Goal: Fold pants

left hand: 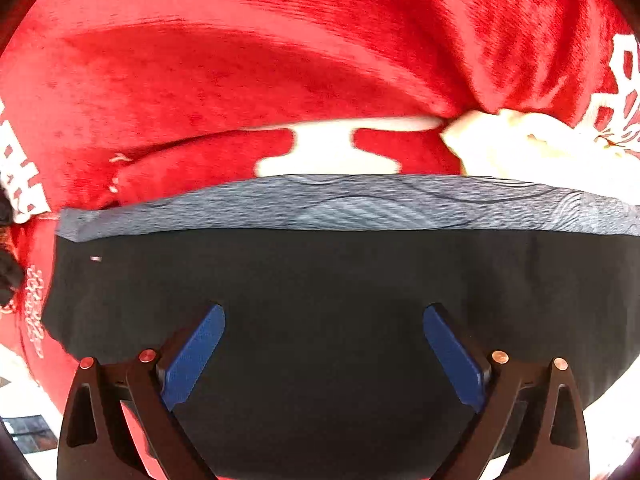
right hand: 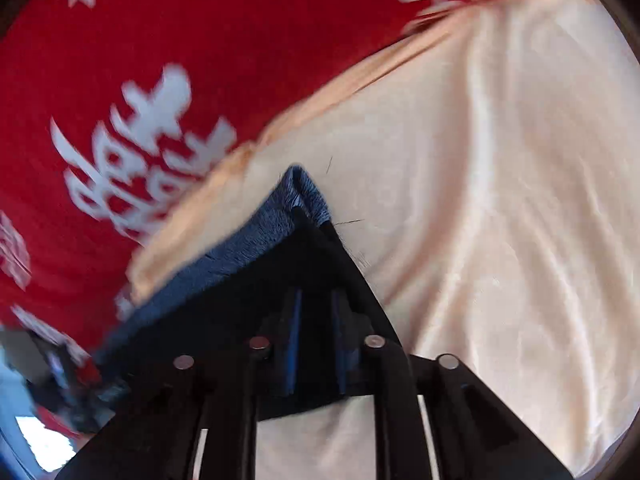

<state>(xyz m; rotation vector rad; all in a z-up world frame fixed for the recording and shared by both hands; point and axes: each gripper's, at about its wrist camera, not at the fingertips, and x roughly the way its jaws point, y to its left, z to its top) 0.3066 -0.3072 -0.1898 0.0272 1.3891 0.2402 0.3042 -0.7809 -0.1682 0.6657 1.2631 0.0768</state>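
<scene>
The black pants (left hand: 320, 280) with a grey-blue waistband (left hand: 360, 204) lie flat on a red blanket (left hand: 240, 60). My left gripper (left hand: 324, 320) hovers over the black fabric, jaws wide open, blue pads (left hand: 192, 356) apart and empty. In the right wrist view my right gripper (right hand: 316, 308) is shut on a corner of the pants (right hand: 248, 296), near the blue waistband (right hand: 280, 220). The corner is lifted over a cream cloth (right hand: 500, 200).
The red blanket (right hand: 180, 40) carries white printed characters (right hand: 152, 152). A cream cloth (left hand: 520, 144) lies bunched beyond the waistband at the right. A dark braided item (left hand: 8, 272) sits at the far left edge.
</scene>
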